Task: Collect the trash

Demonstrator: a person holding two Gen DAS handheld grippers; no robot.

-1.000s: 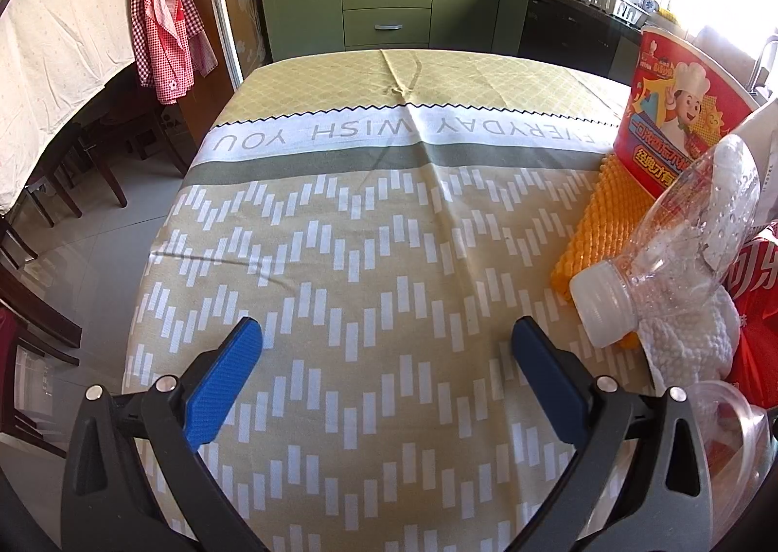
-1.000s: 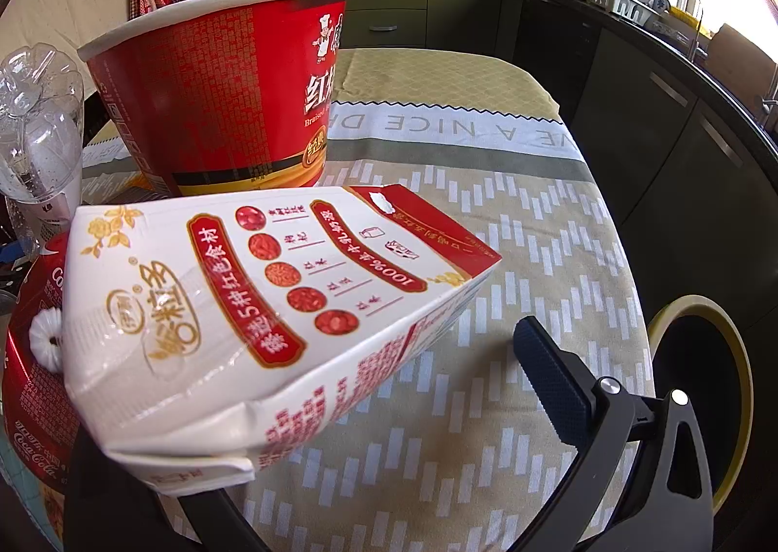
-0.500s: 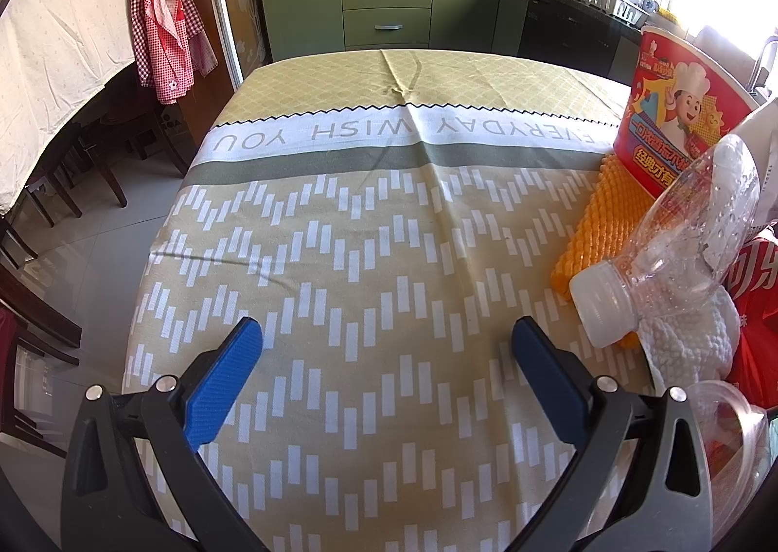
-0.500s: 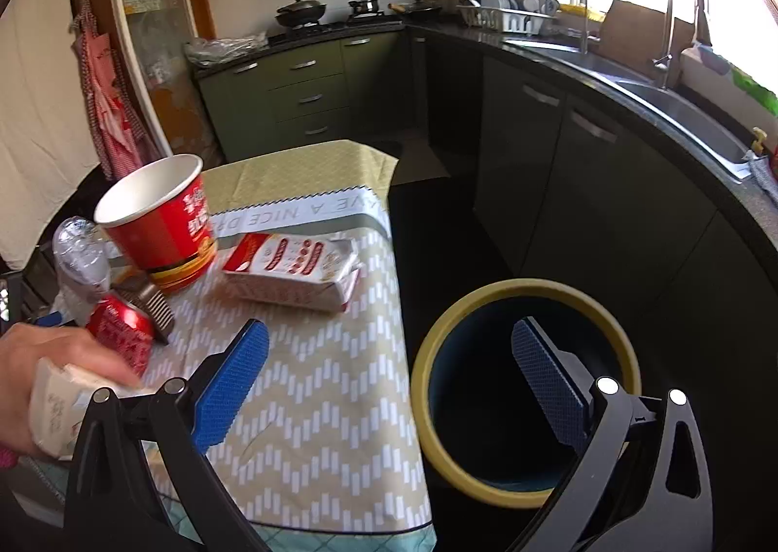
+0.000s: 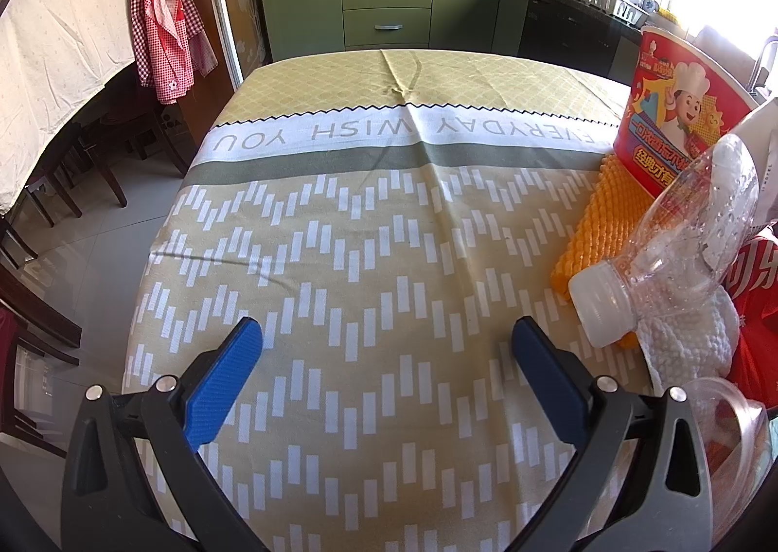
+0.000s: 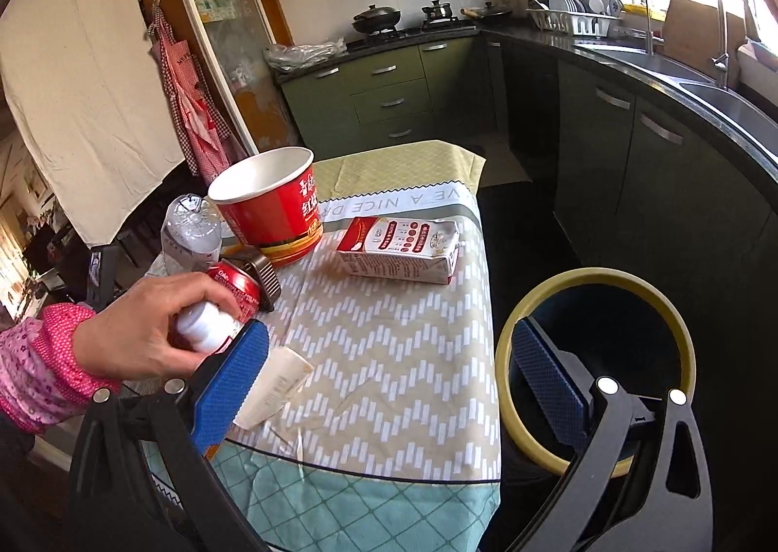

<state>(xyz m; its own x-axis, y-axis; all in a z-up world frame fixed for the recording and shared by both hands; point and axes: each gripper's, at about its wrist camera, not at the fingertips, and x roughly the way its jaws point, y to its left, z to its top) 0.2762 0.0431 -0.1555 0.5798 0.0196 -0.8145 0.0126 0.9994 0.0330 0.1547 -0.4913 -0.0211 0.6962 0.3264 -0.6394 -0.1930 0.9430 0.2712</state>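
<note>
Both the left gripper (image 5: 386,347) and right gripper (image 6: 391,350) gape empty. Red noodle cup (image 6: 267,206) stands empty on the counter (image 6: 389,338) beside the carton (image 6: 401,250); yellow-rimmed bin (image 6: 595,357) sits below.

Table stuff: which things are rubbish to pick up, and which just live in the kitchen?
Rubbish to collect: red paper bowl, milk carton, clear plastic bottle, red can, all bound for the yellow-rimmed bin.

Just kitchen things: wok, dish rack, checked apron, tablecloth.
</note>
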